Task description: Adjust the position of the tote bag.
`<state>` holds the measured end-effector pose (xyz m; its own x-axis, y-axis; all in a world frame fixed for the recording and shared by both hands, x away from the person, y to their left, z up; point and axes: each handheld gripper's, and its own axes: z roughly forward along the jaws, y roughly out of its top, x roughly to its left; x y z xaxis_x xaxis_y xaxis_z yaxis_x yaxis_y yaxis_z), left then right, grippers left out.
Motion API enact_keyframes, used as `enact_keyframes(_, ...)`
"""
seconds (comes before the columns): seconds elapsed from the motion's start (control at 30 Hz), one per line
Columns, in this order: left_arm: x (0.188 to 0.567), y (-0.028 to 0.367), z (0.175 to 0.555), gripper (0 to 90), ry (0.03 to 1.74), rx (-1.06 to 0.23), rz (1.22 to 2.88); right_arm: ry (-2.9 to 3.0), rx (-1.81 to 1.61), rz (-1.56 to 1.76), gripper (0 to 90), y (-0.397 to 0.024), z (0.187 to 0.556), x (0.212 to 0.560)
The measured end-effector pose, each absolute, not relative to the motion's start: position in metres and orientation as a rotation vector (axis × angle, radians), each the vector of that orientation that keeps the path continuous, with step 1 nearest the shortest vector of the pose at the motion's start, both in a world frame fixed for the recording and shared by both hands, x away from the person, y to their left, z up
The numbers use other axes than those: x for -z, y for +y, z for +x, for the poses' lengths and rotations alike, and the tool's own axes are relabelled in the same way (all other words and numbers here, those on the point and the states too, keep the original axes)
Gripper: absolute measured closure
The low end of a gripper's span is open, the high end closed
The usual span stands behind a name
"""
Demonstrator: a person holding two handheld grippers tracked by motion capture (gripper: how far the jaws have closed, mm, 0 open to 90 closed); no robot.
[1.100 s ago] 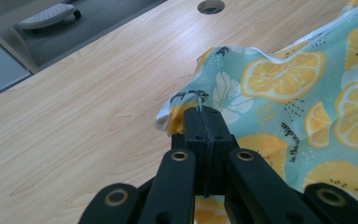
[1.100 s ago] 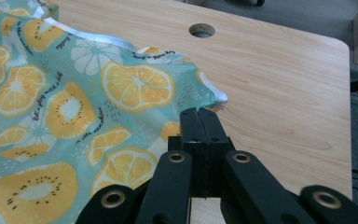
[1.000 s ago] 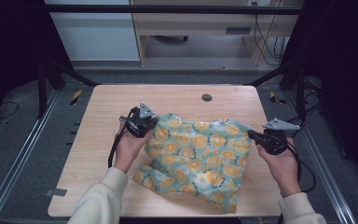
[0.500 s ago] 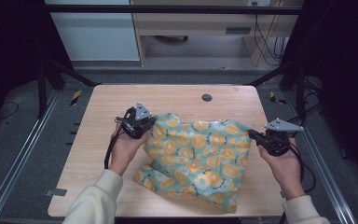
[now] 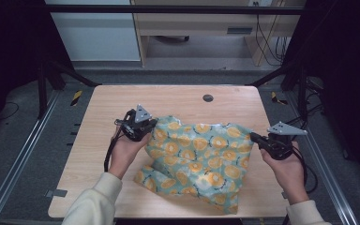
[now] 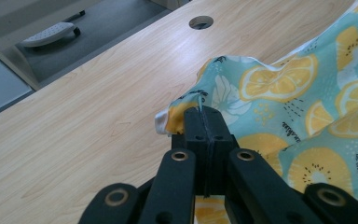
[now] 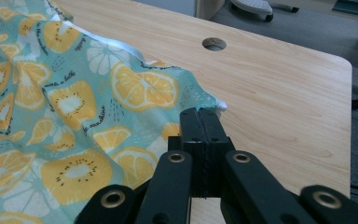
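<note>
A teal cloth point(image 5: 197, 154) printed with orange citrus slices lies rumpled on the wooden table point(image 5: 98, 117). My left gripper point(image 5: 152, 125) is shut on the cloth's far left corner; the left gripper view shows its black jaws pressed together on the cloth point(image 6: 279, 84) edge at the left gripper point(image 6: 204, 112) tip. At the cloth's far right corner my right gripper point(image 5: 254, 137) is shut on the fabric, and in the right gripper view the cloth point(image 7: 74, 107) hem sits pinched at the right gripper point(image 7: 199, 113) tip. The cloth spans between both hands, its near part sagging onto the table.
A round cable hole point(image 5: 208, 98) sits in the table near its far edge. Black frame posts point(image 5: 42, 79) and metal rails flank the table. Beyond it stand a wooden desk and cables on the floor.
My left hand has drawn a little to the left with its corner, and the cloth is spread slightly wider between the grippers. The right hand has barely moved.
</note>
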<state>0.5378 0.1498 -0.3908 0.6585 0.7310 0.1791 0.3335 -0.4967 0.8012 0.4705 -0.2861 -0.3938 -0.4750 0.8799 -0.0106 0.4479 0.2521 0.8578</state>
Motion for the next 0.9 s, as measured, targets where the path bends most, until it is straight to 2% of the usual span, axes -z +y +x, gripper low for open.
enact_keyframes(0.9, 0.398, 0.159, 0.503, 90.0, 0.786, -0.623, 2.071, 2.057, -1.168, 1.127, 90.0, -0.279, 0.439, 0.401)
